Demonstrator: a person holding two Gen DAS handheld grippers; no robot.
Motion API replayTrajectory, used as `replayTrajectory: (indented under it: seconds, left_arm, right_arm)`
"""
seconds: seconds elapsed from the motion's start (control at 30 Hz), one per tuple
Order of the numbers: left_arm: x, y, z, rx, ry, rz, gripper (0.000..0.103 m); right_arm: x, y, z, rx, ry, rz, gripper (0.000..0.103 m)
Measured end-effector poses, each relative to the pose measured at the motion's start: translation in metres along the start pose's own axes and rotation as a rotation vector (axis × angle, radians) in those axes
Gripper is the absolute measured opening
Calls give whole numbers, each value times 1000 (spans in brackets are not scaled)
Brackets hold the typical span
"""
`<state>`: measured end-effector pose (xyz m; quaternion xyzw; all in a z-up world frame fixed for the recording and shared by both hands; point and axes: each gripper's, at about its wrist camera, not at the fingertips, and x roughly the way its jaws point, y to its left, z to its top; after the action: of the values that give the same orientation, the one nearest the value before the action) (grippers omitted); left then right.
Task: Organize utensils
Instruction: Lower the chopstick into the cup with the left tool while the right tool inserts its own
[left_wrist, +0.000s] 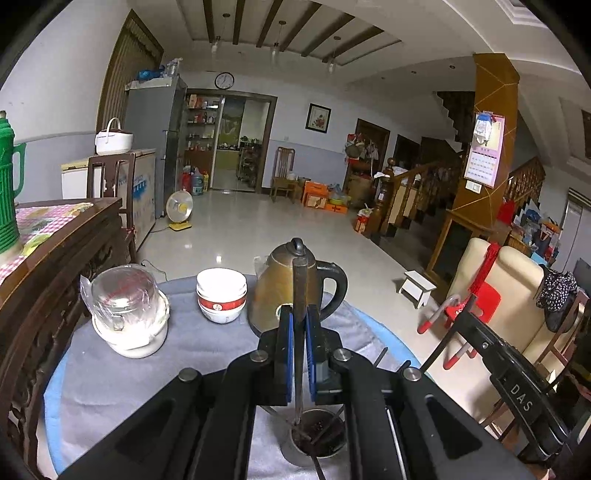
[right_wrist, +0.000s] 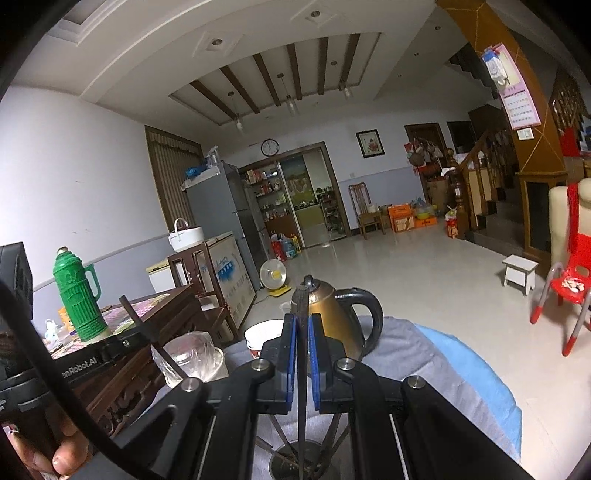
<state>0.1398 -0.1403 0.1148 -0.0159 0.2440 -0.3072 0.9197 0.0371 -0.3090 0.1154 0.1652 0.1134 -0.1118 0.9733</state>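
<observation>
Both hand-held grippers point slightly downward over a small table draped in a grey cloth (left_wrist: 207, 354), each clamped on a dark chopstick. The left gripper (left_wrist: 300, 321) pinches its chopstick (left_wrist: 300, 291) between blue pads (left_wrist: 290, 354), the stick standing nearly upright with its lower end reaching into a metal cup (left_wrist: 317, 437) directly below the jaws, where other dark sticks already lean. The right gripper (right_wrist: 303, 328) likewise squeezes a chopstick (right_wrist: 303, 373) whose lower end dips toward the same cup (right_wrist: 295, 459) beneath it. Ahead of both grippers stands a brass-coloured kettle (left_wrist: 286, 291) with a black handle; ahead and to the left sit stacked white bowls (left_wrist: 221, 295) and a plastic-wrapped glass jar (left_wrist: 127, 310). A hand (right_wrist: 55, 454) grips the left tool's handle at the lower left of the right wrist view.
</observation>
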Motion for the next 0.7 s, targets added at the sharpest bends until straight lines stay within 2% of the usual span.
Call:
replayTrajectory:
  seconds: [0.7]
  left_arm:
    - [19,3,-32,-9,65,-6,6]
  right_arm:
    - [-2,1,-16,-21,42,-1,7]
